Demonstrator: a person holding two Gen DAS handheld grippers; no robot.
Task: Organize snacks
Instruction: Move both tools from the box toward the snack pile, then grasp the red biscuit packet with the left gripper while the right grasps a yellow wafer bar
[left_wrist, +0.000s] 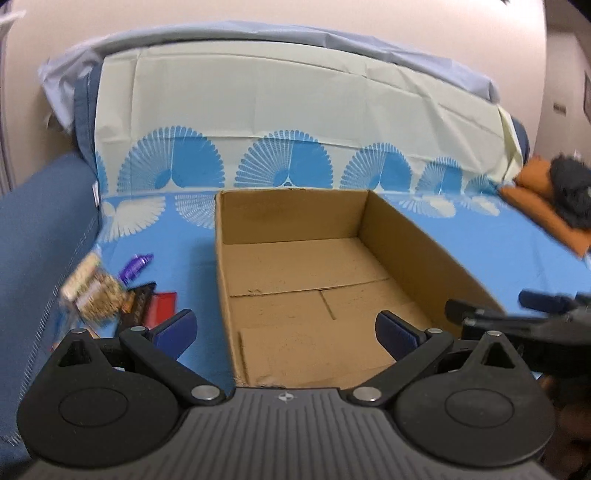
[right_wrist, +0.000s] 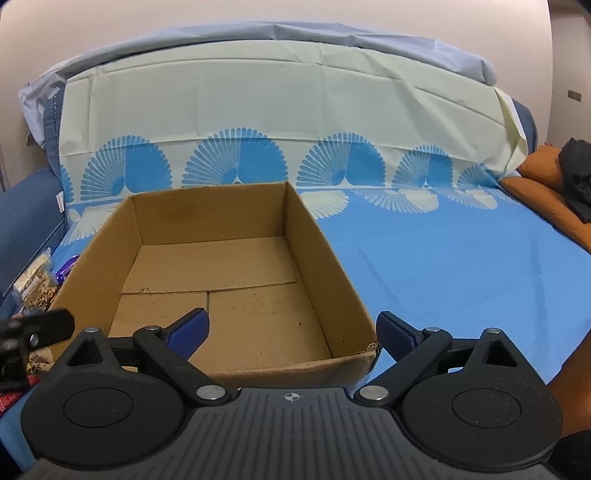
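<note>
Snacks sit in a loose heap at the lower left of the left wrist view, on the blue cloth (left_wrist: 498, 251) just left of the box (left_wrist: 291, 214): a clear bag of grainy bits (left_wrist: 94, 291), a purple wrapper (left_wrist: 135, 267), a dark bar (left_wrist: 138, 302) and a red pack (left_wrist: 162, 304). All are blurred, and no brand or writing can be read on any of them.

Moving right, the left gripper (left_wrist: 286, 332) is spread wide with nothing between its blue pads (left_wrist: 177, 330); one pad hangs over the cloth beside the heap, the other over the box floor. The box is open-topped brown cardboard with bare seams across its floor. At the lower right of this view the right gripper (left_wrist: 517, 314) juts in as a blurred black shape near the box's right wall. At the upper right an orange cushion (left_wrist: 532, 199) carries a dark bundle (left_wrist: 570, 192).

In the right wrist view the bag (right_wrist: 37, 284) and purple wrapper (right_wrist: 66, 269) peek out at the left edge behind the box (right_wrist: 207, 206), with the left gripper (right_wrist: 37, 332) blurred just below them. The right gripper (right_wrist: 293, 332) is likewise spread and holds nothing, straddling the box's near right corner. Blue cloth (right_wrist: 461, 266) fills the right, with white fan patterns along the upper middle and the cushion (right_wrist: 535, 192) at the far right.
</note>
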